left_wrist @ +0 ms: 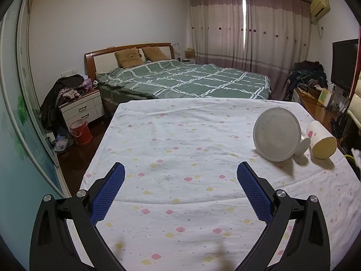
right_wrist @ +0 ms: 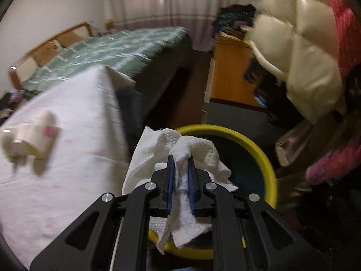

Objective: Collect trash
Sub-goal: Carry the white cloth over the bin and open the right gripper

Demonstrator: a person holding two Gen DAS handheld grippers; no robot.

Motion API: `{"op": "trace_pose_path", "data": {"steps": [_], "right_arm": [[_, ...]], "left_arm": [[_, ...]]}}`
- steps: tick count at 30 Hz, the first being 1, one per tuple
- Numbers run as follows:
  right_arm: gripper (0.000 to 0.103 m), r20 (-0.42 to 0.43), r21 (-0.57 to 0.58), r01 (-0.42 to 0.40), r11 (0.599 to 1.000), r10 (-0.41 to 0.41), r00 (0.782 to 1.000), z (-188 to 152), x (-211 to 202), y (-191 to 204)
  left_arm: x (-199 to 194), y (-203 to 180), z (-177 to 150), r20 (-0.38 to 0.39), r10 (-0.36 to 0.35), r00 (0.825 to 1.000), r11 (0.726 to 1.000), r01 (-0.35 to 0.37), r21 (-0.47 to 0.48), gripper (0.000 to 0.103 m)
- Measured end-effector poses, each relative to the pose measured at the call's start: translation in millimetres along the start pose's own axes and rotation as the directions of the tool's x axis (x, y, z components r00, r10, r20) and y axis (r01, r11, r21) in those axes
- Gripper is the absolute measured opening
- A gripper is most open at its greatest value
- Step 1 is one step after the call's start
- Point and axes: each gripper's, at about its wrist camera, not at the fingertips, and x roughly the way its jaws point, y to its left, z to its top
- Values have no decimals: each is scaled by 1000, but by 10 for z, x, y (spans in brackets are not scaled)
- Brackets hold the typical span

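My right gripper [right_wrist: 180, 158] is shut on a crumpled white paper towel [right_wrist: 158, 149], which hangs over a yellow-rimmed bin [right_wrist: 255, 144] on the floor beside the table. My left gripper [left_wrist: 180, 171] stands open above the flowered tablecloth [left_wrist: 180, 135] with nothing between its blue pads. On the cloth's right side lie a white plastic bowl [left_wrist: 277, 134] on its edge, a small white cup [left_wrist: 303, 143] and a tipped paper cup [left_wrist: 321, 143]. The right wrist view shows the cups [right_wrist: 33, 133] blurred at the left.
A bed with a green checked cover [left_wrist: 191, 79] stands beyond the table. A nightstand [left_wrist: 82, 108] and a red bucket [left_wrist: 80, 132] are at the left. A wooden cabinet [right_wrist: 232, 72] and a cream padded jacket [right_wrist: 300, 52] are right of the bin.
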Motion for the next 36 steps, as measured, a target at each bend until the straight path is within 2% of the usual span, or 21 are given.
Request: {"op": "trace_pose_path", "data": {"steps": [7, 8, 10, 11, 12, 15, 20, 25, 28, 33, 36], "right_arm": [[12, -43, 7, 68, 998, -68, 997, -52, 372, -132], [16, -49, 6, 72, 997, -71, 996, -66, 390, -156], [37, -50, 4, 79, 997, -78, 996, -73, 412, -144], [51, -38, 3, 85, 996, -85, 996, -79, 394, -133], [55, -27, -1, 93, 996, -93, 995, -75, 381, -123], [56, -2, -10, 105, 994, -105, 994, -85, 286, -59], [57, 27, 11, 50, 999, -51, 998, -140, 74, -4], [59, 66, -9, 23, 1000, -22, 998, -226, -121, 32], [59, 76, -3, 1, 1000, 0, 997, -273, -187, -3], [59, 90, 22, -23, 999, 21, 996, -355, -260, -131], [59, 89, 41, -48, 998, 44, 995, -393, -276, -209]], "left_arm": [[-3, -46, 0, 6, 2, 1000, 1000, -2, 23, 98], [-3, -58, 1, 6, 1, 1000, 1000, -2, 26, 98], [-11, -76, 1, 7, 2, 1000, 999, -2, 35, 98], [-16, -84, 0, 7, 1, 1000, 999, -1, 37, 98], [-15, -88, -1, 6, 0, 1000, 999, 0, 40, 98], [-17, -105, -6, 5, 0, 1000, 999, -1, 49, 98], [-3, -106, -8, -6, -24, 1000, 999, 24, 43, 98], [-7, -266, 67, -64, -114, 991, 993, 116, 28, 98], [-35, -439, 188, -66, -151, 986, 987, 154, 50, 98], [11, -751, 393, -78, -256, 964, 964, 260, 59, 98], [134, -1008, 471, -95, -277, 956, 952, 286, 105, 98]]}}
